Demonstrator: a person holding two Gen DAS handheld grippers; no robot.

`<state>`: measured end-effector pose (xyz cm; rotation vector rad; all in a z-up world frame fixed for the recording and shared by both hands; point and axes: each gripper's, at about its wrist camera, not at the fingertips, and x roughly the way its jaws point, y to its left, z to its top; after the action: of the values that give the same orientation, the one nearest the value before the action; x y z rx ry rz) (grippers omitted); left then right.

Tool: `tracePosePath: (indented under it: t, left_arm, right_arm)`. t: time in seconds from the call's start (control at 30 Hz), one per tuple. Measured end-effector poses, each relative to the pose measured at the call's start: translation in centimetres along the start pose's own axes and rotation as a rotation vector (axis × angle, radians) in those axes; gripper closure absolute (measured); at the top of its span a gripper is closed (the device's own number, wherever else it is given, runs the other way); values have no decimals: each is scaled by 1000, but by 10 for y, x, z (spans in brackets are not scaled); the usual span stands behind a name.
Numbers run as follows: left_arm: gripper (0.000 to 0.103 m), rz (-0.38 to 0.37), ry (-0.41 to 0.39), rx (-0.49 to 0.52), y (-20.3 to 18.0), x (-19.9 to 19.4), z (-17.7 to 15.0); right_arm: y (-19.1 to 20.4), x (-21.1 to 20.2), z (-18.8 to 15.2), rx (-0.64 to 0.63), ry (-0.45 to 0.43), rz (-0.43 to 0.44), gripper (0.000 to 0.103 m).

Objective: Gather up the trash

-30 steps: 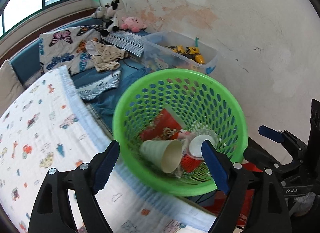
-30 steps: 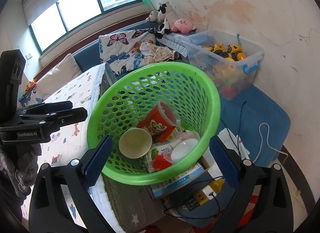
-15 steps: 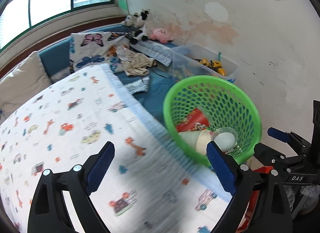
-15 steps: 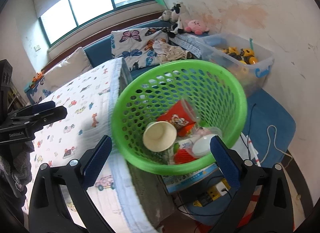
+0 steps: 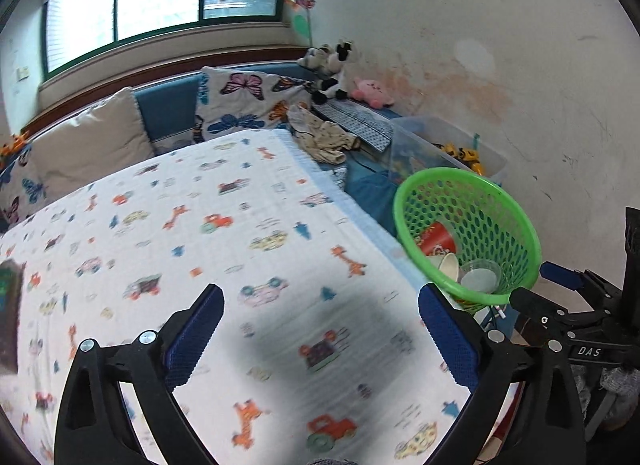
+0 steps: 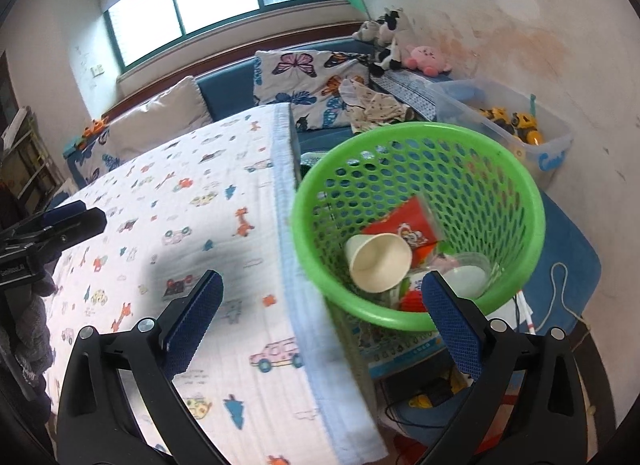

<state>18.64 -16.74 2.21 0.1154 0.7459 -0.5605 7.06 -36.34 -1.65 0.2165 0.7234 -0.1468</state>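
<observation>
A green perforated basket [image 6: 516, 181] stands beside the bed's right edge and also shows in the left wrist view [image 5: 404, 221]. In it lie a cream paper cup [image 6: 378, 261], a red printed cup [image 6: 412, 221] and a clear plastic cup [image 6: 466, 275]. My left gripper [image 5: 320, 329] is open and empty above the bed's patterned sheet [image 5: 224, 233]. My right gripper [image 6: 320, 317] is open and empty over the bed edge, just in front of the basket. A dark object [image 5: 10, 297] lies at the sheet's left edge, cut off.
A clear toy bin [image 6: 532, 133] stands behind the basket by the wall. Butterfly pillows [image 5: 248, 105], clothes [image 5: 324, 137] and plush toys [image 5: 332, 69] fill the window bench. Cables and a printed box [image 6: 400, 349] lie on the floor below the basket.
Both grippers have drawn back and swung left, away from the basket and over the bed. The basket now sits further right and looks smaller in both views. Both stay open.
</observation>
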Motion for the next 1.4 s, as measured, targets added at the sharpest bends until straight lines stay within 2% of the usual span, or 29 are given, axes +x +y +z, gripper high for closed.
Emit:
tracePosePath:
  t: [0.43,0.7,1.4]
  left_arm:
    - [8,106,-50,-68,42,-50,-41]
    - [7,152,-78,-113,62,-72,-64]
    - [7,291,-130,-136,60,-97,-88]
  right_arm:
    - [56,-1,-17,-63,19,35,4]
    - [79,-12,-23,-98,-14,29,4]
    - [95,-38,-34,-86,-93,44,4]
